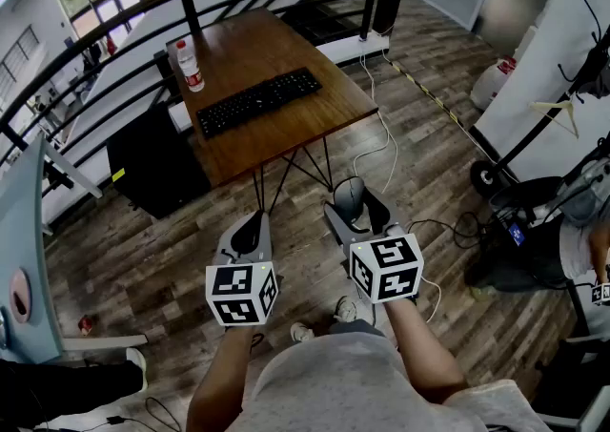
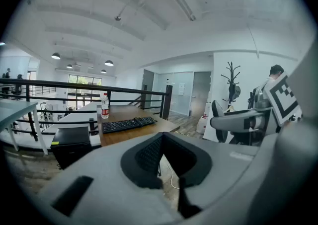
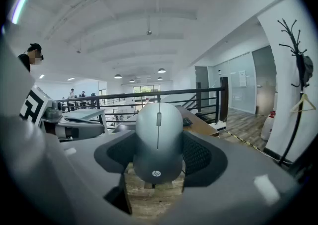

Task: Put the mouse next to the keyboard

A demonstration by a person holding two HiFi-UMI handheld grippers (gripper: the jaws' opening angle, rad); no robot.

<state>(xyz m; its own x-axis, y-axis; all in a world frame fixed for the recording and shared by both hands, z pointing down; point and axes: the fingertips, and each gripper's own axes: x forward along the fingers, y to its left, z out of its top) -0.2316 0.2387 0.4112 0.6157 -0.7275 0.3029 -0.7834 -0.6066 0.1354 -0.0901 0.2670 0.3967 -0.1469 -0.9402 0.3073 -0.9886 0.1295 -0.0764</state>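
A grey HP mouse [image 3: 158, 139] sits upright between my right gripper's [image 3: 159, 162] two dark pads, which press on its sides. The head view shows that gripper [image 1: 355, 207] carrying the mouse [image 1: 348, 195] above the wooden floor, in front of the table's near edge. A black keyboard [image 1: 257, 99] lies across the middle of the brown wooden table [image 1: 286, 44], far ahead of both grippers. My left gripper [image 1: 250, 228] hangs beside the right one, its jaw tips together and empty [image 2: 161, 137]. In the left gripper view the keyboard [image 2: 128, 124] is well beyond the jaws.
A water bottle [image 1: 191, 65] stands at the table's far left corner. A black box [image 1: 157, 158] sits on the floor left of the table, and a black railing [image 1: 114, 34] runs behind it. White cables [image 1: 386, 149] trail on the floor at the right, near wheeled equipment [image 1: 519, 211].
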